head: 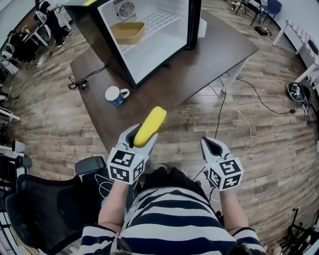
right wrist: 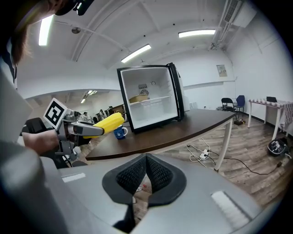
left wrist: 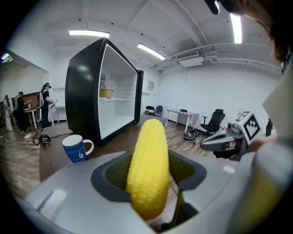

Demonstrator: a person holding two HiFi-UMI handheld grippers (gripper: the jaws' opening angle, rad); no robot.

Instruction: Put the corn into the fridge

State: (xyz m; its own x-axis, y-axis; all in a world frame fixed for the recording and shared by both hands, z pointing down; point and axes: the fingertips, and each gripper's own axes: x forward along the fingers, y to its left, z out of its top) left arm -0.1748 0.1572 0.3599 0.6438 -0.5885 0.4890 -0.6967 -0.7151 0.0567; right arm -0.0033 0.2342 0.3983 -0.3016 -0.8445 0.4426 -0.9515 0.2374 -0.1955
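Closest in, just beyond the person's striped shirt [head: 174,214], the left gripper [head: 141,137] sits at 11 o'clock. Its tongs are clamped on the lower end of the corn [head: 150,125], and the yellow cob juts forward toward 1 o'clock, close to the near edge of the table [head: 199,69]. At 1 o'clock the right gripper [head: 213,146] has its tongs pressed together with nothing between them. A black office chair [head: 45,209] stands at 8 o'clock.

Wood-plank floor [head: 279,144] spreads all round, and a thin cable [head: 239,112] trails across it at 2 o'clock beside the table leg. The table top is dark brown. A blue mug [head: 116,94] stands on it at 11 o'clock.

Behind the mug, at 12 o'clock, a black fridge [head: 158,56] stands on the table with its door open and its inside white. A tan basket [head: 127,32] rests on its shelf.

Farthest off are white walls, ceiling strip lights [right wrist: 197,33], chairs [head: 266,7] at 1 o'clock and people [head: 50,15] at 10 o'clock.
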